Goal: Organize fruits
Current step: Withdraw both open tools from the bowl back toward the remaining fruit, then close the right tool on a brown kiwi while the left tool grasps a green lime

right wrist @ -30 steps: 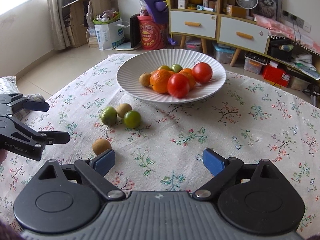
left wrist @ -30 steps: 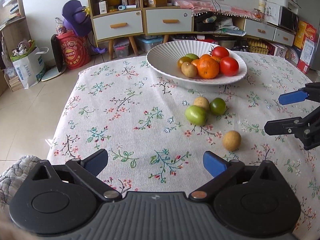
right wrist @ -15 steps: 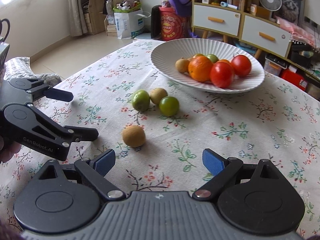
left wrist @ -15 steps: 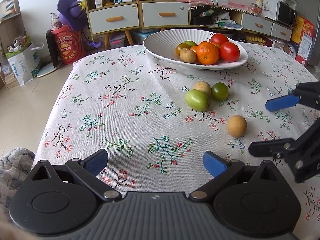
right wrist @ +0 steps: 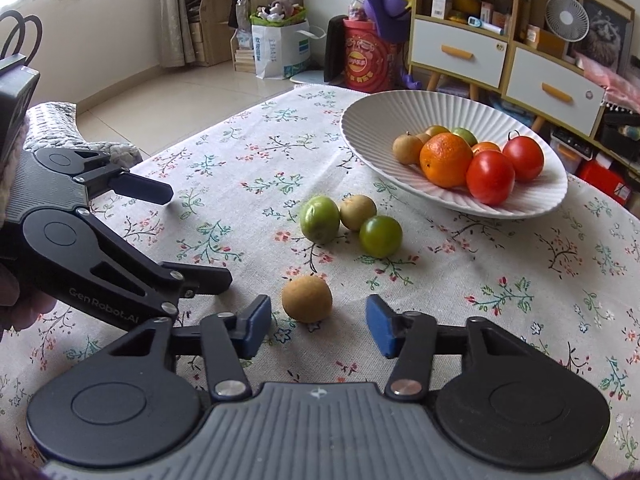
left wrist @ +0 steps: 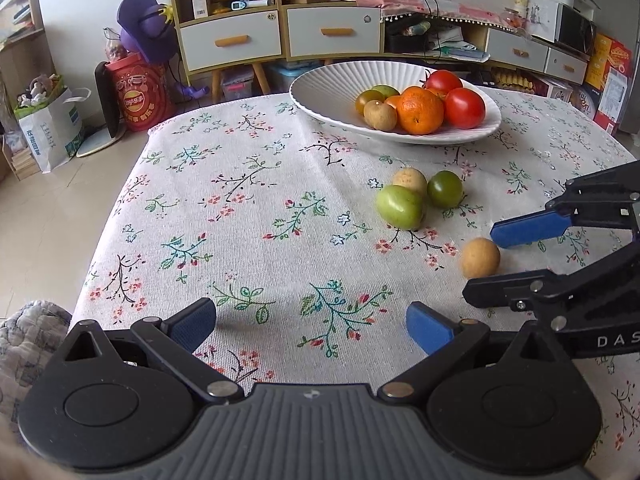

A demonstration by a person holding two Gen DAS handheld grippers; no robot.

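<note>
A white ribbed bowl holds an orange, red tomatoes and small fruits. On the floral tablecloth lie a light green fruit, a tan fruit and a dark green fruit. A lone tan round fruit lies nearer. My right gripper is open, its blue pads either side of that fruit, not touching. My left gripper is open and empty, low over the cloth to the left.
The table's left edge drops to a tiled floor. Behind stand a drawer cabinet, a red snack tub and a paper bag. A grey quilted cloth lies at the near left corner.
My right gripper has moved forward and down to the lone tan fruit, which now sits between its pads. My left gripper has shifted slightly and stays open.
</note>
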